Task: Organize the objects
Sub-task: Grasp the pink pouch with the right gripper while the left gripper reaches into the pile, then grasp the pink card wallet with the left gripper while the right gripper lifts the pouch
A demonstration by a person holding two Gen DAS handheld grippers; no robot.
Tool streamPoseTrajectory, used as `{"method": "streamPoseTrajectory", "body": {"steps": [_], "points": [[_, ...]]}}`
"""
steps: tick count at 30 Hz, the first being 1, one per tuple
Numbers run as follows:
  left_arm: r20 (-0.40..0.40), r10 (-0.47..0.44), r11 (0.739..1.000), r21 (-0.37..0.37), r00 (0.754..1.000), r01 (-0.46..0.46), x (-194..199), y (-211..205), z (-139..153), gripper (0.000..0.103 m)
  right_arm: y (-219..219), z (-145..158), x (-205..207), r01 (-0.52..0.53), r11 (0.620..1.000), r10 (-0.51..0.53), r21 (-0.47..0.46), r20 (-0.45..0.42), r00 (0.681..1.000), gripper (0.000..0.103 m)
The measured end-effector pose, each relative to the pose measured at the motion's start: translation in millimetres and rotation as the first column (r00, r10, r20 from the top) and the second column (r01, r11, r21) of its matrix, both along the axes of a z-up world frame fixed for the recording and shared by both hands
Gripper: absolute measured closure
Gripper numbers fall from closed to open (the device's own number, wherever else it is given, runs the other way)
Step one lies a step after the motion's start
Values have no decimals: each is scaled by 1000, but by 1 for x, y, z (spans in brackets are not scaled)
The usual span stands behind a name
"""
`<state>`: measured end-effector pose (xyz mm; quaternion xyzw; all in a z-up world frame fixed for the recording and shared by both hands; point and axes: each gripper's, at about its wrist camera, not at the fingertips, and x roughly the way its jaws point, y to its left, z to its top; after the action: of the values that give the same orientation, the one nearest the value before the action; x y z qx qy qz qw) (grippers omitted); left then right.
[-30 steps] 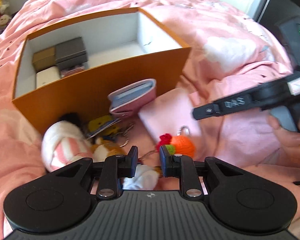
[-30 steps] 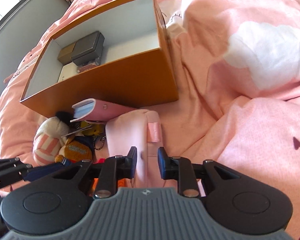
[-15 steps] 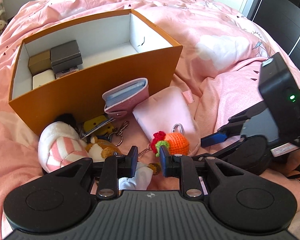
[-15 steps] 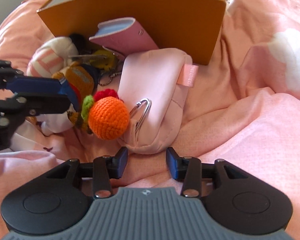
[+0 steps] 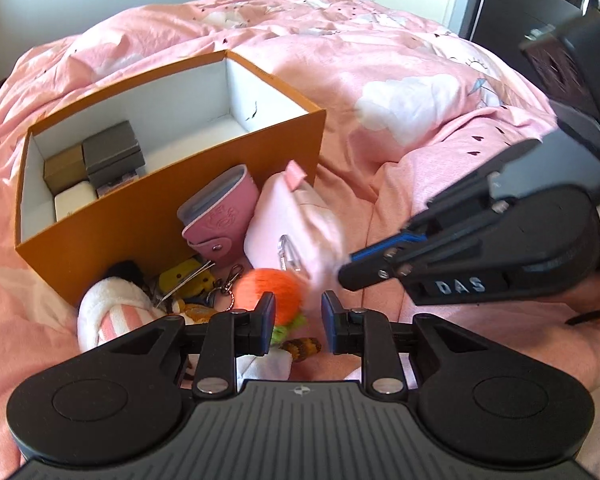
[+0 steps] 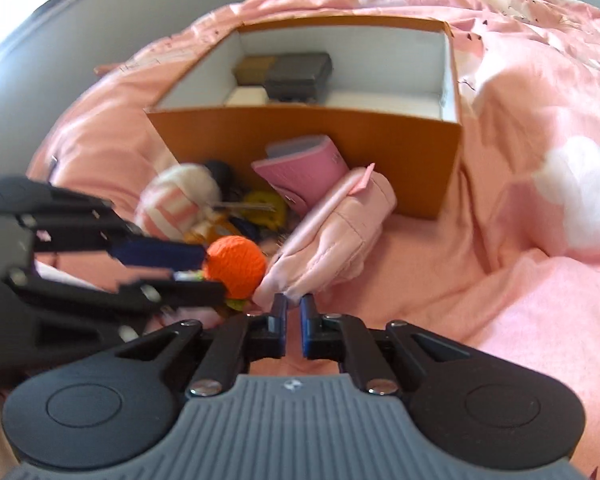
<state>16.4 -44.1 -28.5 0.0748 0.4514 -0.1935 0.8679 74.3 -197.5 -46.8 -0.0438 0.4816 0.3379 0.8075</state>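
1. The open orange cardboard box (image 5: 172,184) sits on the pink bed cover (image 5: 400,80).
2. Inside the box, at its left end, lie a grey case (image 5: 112,152), a brown case (image 5: 64,168) and a white case (image 5: 74,202), close together.
3. Leaning on the box's front wall: a pink snap card wallet (image 5: 220,212).
4. Right of the wallet, before the box: a pale pink fabric pouch (image 5: 292,220).
5. Before the box's left part: a striped plush toy (image 5: 112,308), with keys (image 5: 188,280) beside it.
6. In front of the pouch: an orange crocheted ball (image 5: 268,292).
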Motion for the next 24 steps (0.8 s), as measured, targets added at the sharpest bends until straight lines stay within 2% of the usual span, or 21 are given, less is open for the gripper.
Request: {"method": "streamPoseTrajectory", "body": {"steps": [5,7,9,12,15,19,24], "points": [[-22,11,1000,5,1000,-11,5,-1,-6,68,14,2,14,1,999,-1,40,2,1000,99],[-28,32,999,0,999,-32,9,0,-11,61,19,7,15,-4,999,3,54,22,1000,99],[-27,51,999,8,998,-51,14,1,-14,58,23,11,17,1,998,-3,55,43,999,99],[-28,80,997,19,996,-79,23,1,-20,58,25,13,22,10,998,-13,64,52,999,100],[-22,119,993,-16,993,-119,34,4,-22,59,26,17,25,12,999,-16,51,81,997,100],[-21,167,985,-47,986,-167,44,9,-23,80,30,21,27,-4,1000,6,-12,147,989,100],[-12,187,978,-95,982,-187,51,16,-20,86,25,21,31,-18,993,43,-115,221,974,95]]}}
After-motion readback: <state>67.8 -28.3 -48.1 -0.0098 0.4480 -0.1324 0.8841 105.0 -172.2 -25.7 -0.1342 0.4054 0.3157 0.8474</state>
